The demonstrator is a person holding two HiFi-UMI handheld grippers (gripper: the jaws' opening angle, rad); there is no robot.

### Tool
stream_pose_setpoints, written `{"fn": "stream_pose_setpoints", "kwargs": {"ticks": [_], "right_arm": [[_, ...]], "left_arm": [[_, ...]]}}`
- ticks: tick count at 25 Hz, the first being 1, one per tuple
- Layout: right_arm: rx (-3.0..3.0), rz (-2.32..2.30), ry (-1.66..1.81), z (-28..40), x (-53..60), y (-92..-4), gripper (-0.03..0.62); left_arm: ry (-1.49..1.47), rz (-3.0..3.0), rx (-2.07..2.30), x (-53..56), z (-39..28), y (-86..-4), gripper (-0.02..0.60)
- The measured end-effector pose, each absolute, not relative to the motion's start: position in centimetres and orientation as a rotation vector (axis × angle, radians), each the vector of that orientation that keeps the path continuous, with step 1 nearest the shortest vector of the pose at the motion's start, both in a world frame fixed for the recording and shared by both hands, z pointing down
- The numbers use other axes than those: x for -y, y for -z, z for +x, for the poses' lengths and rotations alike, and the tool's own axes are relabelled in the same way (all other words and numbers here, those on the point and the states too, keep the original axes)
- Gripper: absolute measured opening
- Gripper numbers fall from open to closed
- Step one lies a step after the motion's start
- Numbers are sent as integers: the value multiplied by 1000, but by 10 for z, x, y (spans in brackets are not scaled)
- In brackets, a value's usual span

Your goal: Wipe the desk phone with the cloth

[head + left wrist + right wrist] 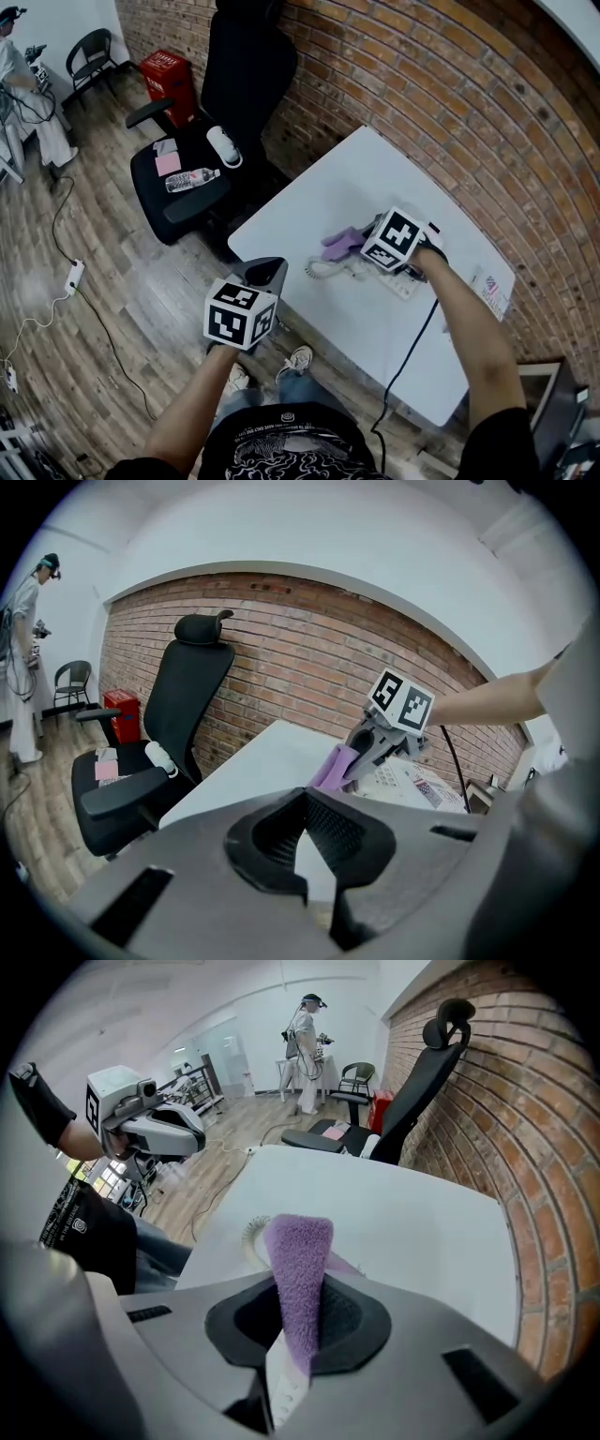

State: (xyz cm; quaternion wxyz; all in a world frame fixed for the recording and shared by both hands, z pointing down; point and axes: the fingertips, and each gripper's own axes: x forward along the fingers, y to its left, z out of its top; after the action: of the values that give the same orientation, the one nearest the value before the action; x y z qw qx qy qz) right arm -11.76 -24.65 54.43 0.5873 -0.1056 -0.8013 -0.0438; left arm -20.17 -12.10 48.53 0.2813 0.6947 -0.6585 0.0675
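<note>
The white desk phone (398, 279) lies on the white table (356, 178) near the brick wall, its coiled cord (323, 270) trailing to the left. My right gripper (364, 247) hovers right over the phone and is shut on a purple cloth (339, 246), which sticks up between its jaws (298, 1251). Below those jaws a strip of the phone (279, 1380) shows. My left gripper (265, 269) hangs at the table's near-left edge, apart from the phone, its jaws shut on nothing (305, 803). From the left gripper view the cloth (332, 767) and phone (412, 785) lie ahead.
A black office chair (183, 192) with a bottle (192, 178) on its seat stands left of the table. A black cable (412, 347) runs across the table's near side. A printed card (489, 287) lies by the brick wall (450, 103). A person (305, 1044) stands far off.
</note>
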Motion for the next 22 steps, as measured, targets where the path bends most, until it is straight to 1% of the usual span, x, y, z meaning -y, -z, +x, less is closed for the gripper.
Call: {"fn": "stream_pose_setpoints", "kwargs": {"ticks": [13, 22], "right_arm": [[1979, -120, -33, -119, 210, -542, 46], [2325, 240, -127, -119, 203, -480, 46]], "left_arm": [[-209, 1921, 1711, 90, -206, -482, 6], [-231, 2007, 1683, 95, -200, -460, 6]]}}
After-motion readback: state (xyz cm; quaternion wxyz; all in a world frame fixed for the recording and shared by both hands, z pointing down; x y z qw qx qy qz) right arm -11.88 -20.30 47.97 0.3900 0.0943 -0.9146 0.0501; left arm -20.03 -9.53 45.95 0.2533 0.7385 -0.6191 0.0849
